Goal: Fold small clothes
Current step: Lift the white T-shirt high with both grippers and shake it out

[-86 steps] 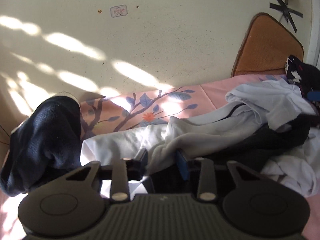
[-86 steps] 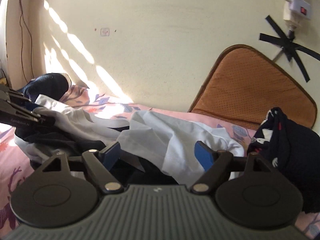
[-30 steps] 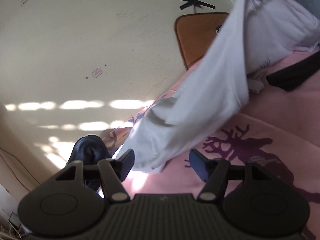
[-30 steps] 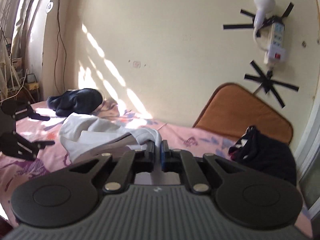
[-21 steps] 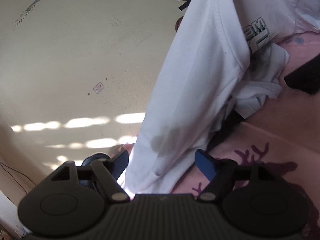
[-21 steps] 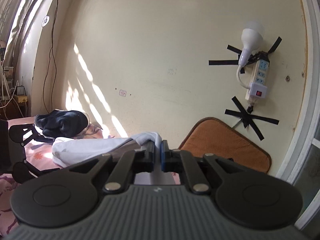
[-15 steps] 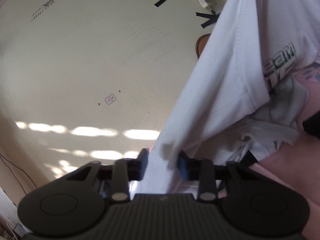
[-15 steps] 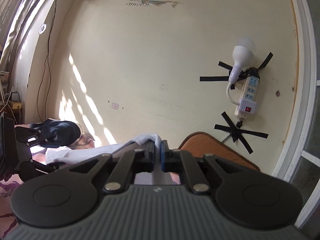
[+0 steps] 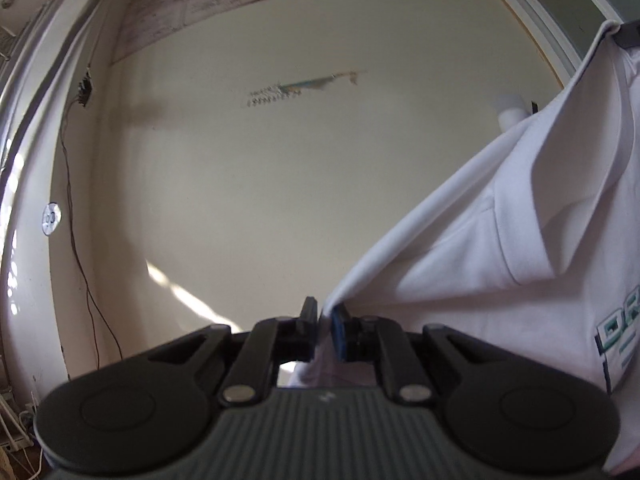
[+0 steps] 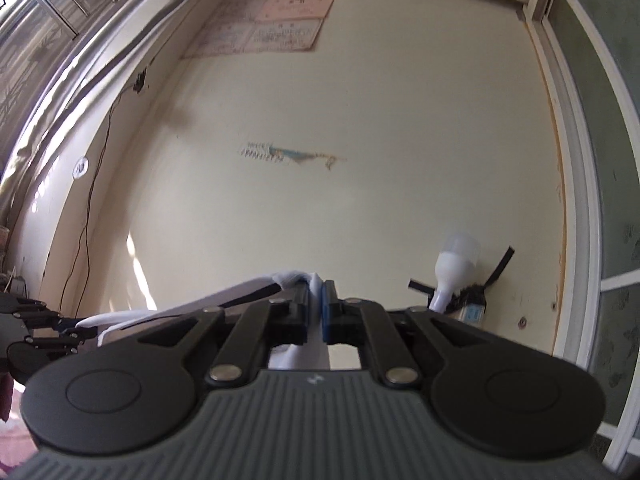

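Both grippers pinch the white T-shirt (image 9: 500, 248) and hold it up in the air before the cream wall (image 9: 280, 184): the left gripper (image 9: 325, 322) has its jaws pressed together on one edge, the right gripper (image 10: 318, 304) is clamped on another bunched corner. To do this step well, I judge the two pinch points should draw apart and come level, so the cloth hangs flat and the green printed lettering (image 9: 618, 332) faces one way before it is laid down. Nearby on the wall are a white bulb (image 10: 456, 264) on a taped power strip, a dangling wire (image 10: 86, 224) and pinned papers (image 10: 280, 28); none blocks the hanging cloth, though the bed below is out of view.
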Demonstrator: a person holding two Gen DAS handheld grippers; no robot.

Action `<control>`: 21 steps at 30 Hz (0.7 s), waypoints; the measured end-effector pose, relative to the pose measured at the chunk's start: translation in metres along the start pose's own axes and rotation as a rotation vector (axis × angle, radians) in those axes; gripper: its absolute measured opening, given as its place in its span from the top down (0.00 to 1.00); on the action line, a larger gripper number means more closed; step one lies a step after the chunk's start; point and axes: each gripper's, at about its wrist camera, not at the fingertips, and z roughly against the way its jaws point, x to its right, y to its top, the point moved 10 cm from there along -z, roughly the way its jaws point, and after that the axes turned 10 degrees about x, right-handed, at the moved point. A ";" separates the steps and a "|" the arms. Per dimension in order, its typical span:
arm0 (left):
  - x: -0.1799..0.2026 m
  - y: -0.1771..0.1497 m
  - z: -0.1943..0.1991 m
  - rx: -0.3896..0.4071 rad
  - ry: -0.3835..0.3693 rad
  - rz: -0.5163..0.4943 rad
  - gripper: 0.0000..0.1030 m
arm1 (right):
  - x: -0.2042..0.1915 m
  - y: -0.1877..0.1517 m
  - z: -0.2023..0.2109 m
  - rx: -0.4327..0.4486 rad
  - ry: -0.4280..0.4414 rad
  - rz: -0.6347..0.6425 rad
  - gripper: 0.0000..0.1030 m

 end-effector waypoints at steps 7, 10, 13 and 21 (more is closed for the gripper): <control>-0.045 0.090 0.026 0.190 0.092 0.117 0.92 | -0.001 0.079 -0.005 0.178 0.031 0.021 0.92; -0.061 0.132 0.035 0.272 0.120 0.147 0.92 | 0.005 0.108 -0.008 0.235 0.041 -0.002 0.92; -0.068 0.168 0.034 0.338 0.131 0.138 0.92 | 0.013 0.133 -0.010 0.285 0.046 -0.036 0.92; -0.037 0.127 -0.028 0.189 0.141 0.032 0.87 | 0.036 0.061 -0.077 0.045 -0.021 -0.108 0.91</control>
